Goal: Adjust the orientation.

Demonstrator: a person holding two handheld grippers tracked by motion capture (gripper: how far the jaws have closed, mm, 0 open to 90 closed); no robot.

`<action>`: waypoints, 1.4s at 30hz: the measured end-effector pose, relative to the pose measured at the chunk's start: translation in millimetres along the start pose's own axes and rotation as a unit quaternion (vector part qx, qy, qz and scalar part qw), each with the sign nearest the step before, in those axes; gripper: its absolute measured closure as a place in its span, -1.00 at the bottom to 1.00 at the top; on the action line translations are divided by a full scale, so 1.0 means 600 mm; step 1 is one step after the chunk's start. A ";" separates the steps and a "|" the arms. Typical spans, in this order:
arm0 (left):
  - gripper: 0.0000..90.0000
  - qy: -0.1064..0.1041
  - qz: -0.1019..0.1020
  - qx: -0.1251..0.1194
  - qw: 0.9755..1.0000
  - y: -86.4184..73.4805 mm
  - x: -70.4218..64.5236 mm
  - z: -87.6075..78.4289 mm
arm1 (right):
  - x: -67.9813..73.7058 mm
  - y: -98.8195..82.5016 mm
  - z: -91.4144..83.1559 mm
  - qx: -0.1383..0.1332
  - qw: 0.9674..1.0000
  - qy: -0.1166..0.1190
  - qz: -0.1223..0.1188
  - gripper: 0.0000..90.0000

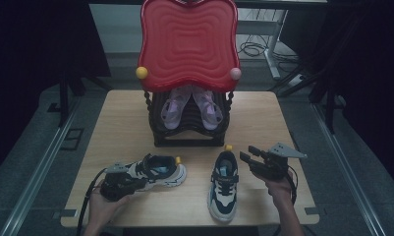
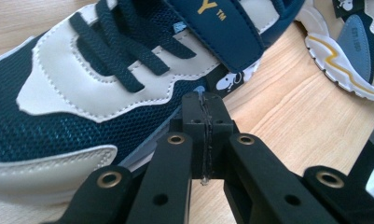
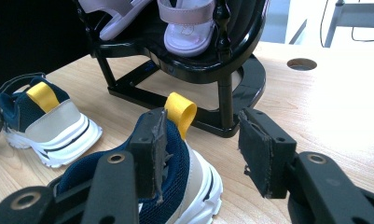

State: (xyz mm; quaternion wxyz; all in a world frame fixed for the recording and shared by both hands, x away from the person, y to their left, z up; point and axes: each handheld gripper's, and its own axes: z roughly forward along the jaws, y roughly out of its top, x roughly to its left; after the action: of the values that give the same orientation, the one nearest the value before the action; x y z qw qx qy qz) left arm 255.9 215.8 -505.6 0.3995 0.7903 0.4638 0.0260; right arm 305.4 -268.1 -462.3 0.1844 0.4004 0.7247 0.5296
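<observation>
A dim room with a grey floor (image 1: 32, 147) is surrounding a light wooden table (image 1: 121, 123); metal rails are running along both sides and cables are lying on the floor beyond the far edge. A black shoe rack (image 1: 189, 135) is standing at the table's far middle, carrying a red wavy tray (image 1: 187, 42) on top and a pair of pink sandals (image 1: 192, 105) on its shelf. Two navy-and-white sneakers are lying on the near half: the left sneaker (image 1: 157, 171) on its side, the right sneaker (image 1: 224, 184) upright with its heel toward the rack. The left gripper (image 2: 207, 112) is resting with jaws pressed together, holding nothing, just beside the left sneaker's toe; the right gripper (image 3: 201, 154) is hovering with jaws apart just right of the right sneaker's heel, one pad beside its yellow pull loop (image 3: 181, 112).
</observation>
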 end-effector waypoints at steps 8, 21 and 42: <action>0.99 0.009 -0.013 -0.005 1.000 0.001 0.015 -0.006 | 0.004 0.003 -0.002 -0.004 1.000 0.001 -0.003 0.15; 0.99 0.028 -0.025 -0.011 0.999 0.009 0.039 -0.011 | 0.017 0.011 -0.003 -0.007 1.000 0.014 -0.013 0.17; 0.99 0.039 -0.039 -0.025 0.998 0.029 0.066 -0.002 | 0.043 0.021 0.003 -0.010 0.999 0.039 -0.019 0.23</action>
State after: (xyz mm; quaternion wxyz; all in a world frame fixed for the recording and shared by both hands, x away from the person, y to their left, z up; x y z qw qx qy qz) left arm 290.6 242.0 -506.7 0.4015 0.7599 0.5085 0.0526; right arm 296.0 -245.4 -447.2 0.1705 0.3638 0.7335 0.5482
